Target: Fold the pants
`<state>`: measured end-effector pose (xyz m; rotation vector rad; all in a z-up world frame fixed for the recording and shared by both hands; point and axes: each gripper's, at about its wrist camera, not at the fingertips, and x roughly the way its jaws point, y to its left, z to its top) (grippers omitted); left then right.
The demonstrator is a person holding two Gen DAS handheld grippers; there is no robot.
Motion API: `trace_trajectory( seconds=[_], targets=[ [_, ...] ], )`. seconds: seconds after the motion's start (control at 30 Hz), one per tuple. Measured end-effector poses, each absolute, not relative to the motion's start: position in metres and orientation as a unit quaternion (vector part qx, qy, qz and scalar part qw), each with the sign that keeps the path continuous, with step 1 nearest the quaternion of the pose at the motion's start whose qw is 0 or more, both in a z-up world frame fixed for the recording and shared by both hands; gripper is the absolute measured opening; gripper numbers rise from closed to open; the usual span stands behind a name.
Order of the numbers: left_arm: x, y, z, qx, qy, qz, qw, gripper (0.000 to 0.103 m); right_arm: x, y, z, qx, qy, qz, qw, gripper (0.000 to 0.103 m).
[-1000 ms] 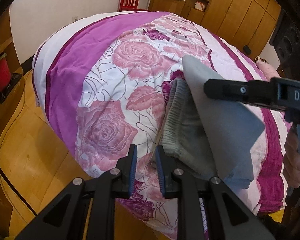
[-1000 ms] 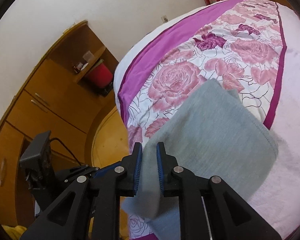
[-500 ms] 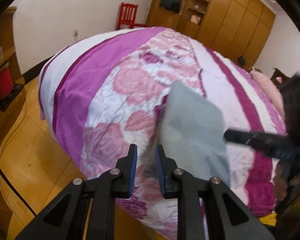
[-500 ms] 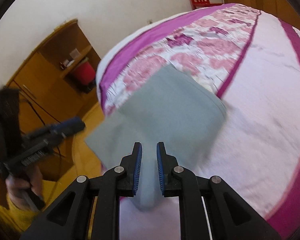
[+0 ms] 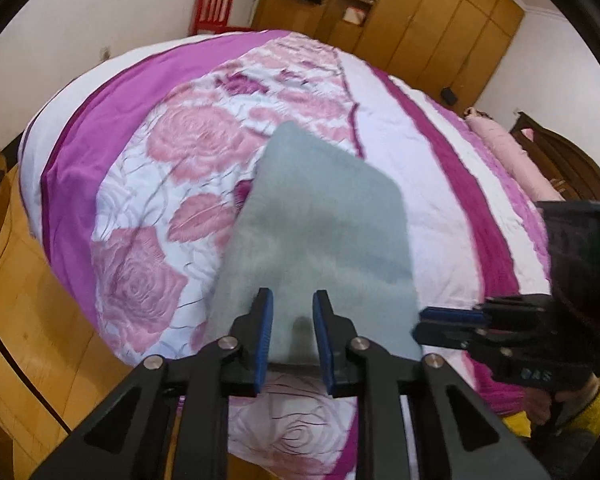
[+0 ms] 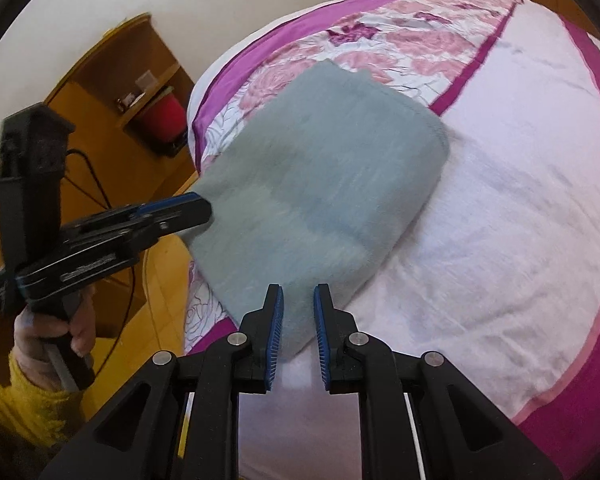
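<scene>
White walls (image 5: 100, 8), wooden floor (image 5: 28, 320), wooden wardrobes (image 5: 440, 20), red chair (image 5: 214, 10), floral-covered bed (image 5: 172, 168)

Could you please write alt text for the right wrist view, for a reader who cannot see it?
Folded grey-green fleece pants lie on a bed with a pink rose-patterned quilt. The right gripper frames their near edge with jaws slightly apart, and the left gripper touches their left edge. A wooden shelf with a red bin stands behind.

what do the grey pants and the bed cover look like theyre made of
The pants look like soft, matte knit, maybe fleece or sweatshirt cotton: a fuzzy surface, no sheen, a thick rounded fold edge. Blur leaves the weave unclear. The bed cover looks like thin printed woven cotton or a blend: crisp rose print, fine wrinkles, a faint sheen on the magenta band.
</scene>
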<state>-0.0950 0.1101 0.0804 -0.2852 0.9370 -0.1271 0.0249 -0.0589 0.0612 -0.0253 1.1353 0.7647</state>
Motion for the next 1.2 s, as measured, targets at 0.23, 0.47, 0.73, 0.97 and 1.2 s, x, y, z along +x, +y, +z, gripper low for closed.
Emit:
trace_trajectory(
  seconds=[0.23, 0.47, 0.73, 0.97, 1.2],
  targets=[
    [-0.088, 0.126, 0.053, -0.136, 0.477, -0.025, 0.868, 0.017, 0.017, -0.045, 0.061, -0.037, 0.515, 0.368, 0.773, 0.025],
    [-0.092, 0.131, 0.063, -0.137, 0.468, -0.029, 0.873, 0.017, 0.023, -0.063, 0.074, 0.005, 0.499, 0.36, 0.788, 0.029],
    [-0.068, 0.138, 0.079, -0.145, 0.469, -0.08, 0.868, 0.031, 0.049, -0.095, 0.069, 0.071, 0.497, 0.297, 0.812, 0.052],
    [-0.031, 0.142, 0.061, -0.127, 0.521, -0.112, 0.837, 0.086, 0.067, -0.086, 0.045, 0.099, 0.524, 0.312, 0.787, 0.052],
    [-0.015, 0.131, 0.044, -0.117, 0.546, -0.183, 0.809, 0.086, 0.077, -0.081, 0.026, 0.12, 0.539, 0.319, 0.77, 0.052]
  ],
)
